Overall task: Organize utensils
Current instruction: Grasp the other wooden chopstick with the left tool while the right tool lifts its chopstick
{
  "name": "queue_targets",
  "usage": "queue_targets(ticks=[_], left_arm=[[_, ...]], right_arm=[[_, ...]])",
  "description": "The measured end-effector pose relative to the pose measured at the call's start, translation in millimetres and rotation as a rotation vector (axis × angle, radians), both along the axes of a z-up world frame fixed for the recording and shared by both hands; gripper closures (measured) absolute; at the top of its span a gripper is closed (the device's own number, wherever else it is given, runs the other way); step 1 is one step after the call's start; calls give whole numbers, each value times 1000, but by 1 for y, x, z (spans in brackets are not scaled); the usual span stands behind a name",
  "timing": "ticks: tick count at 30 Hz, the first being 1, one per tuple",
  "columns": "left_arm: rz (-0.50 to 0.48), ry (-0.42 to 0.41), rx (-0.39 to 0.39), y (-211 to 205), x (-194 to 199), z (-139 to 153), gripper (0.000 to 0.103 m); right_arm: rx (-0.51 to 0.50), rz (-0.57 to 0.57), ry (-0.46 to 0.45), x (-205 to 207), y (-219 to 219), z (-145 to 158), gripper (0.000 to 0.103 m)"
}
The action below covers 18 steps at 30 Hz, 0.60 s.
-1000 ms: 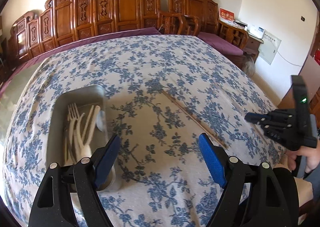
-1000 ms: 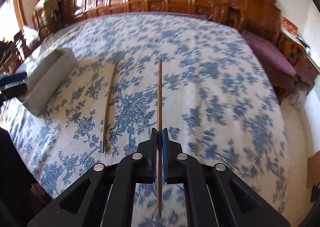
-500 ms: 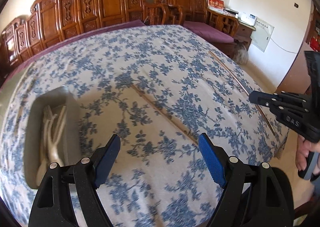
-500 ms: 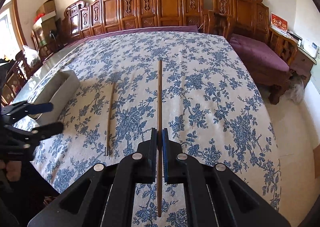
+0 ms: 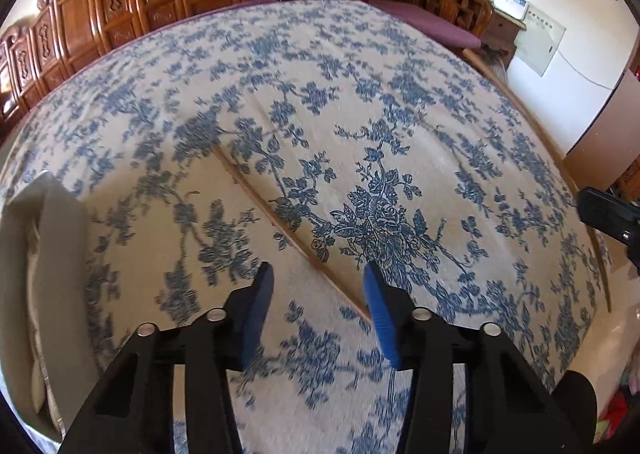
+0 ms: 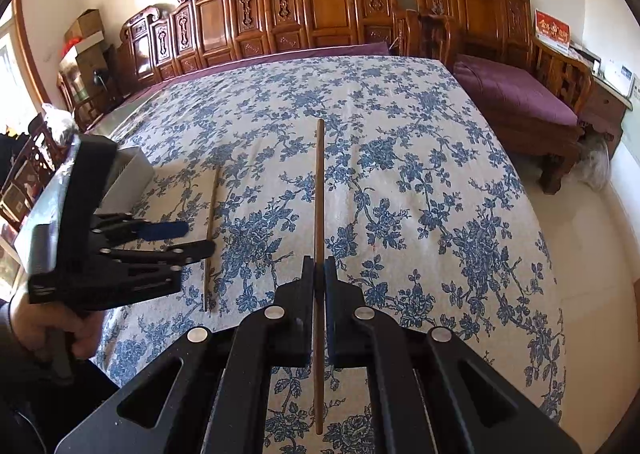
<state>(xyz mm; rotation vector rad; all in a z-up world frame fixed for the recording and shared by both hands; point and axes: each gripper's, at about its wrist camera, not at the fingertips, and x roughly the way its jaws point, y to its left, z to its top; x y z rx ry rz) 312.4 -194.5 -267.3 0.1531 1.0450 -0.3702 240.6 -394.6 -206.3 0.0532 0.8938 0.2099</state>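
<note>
The right tool (image 6: 319, 266) was found clamped on one chopstick (image 6: 319, 190), held above the bench (image 6: 420, 182). The left tool (image 5: 318, 282) had just been closing, nothing yet gripped; the second chopstick (image 5: 280, 222) lay on the cloth with its near end between the part-open jaws. The tray (image 5: 60, 254) stood at the left. A lower approach, jaws square across the stick, was judged advisable before closure

A cream cloth (image 6: 400, 182) with a blue rose print is covering the surface. The chopstick (image 6: 319, 190) between the right gripper (image 6: 319, 274)'s jaws is showing brown; the one (image 5: 288, 230) ahead of the left gripper (image 5: 316, 274)'s jaws is tan. Both black grippers are wearing blue pads (image 5: 378, 306). Left of them, a grey tray (image 5: 16, 254) is showing cream utensils (image 5: 34, 294).
</note>
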Motion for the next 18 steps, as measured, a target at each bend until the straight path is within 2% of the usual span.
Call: queue_targets(ticks=[5,7,11,18], left_arm=[[18,-3,22,-1,2,-5,79],[28,4,26,3,2,-5,92],[30,10,44,13,-2,-4,99],[35,-2,51,30,-18,5,99]], right_arm=[[2,9,2,0,3,1,97],[2,17,0,-1,6,2,97],[2,32,-4,-2,12,4,97],[5,60,-10,-5,22,8,97]])
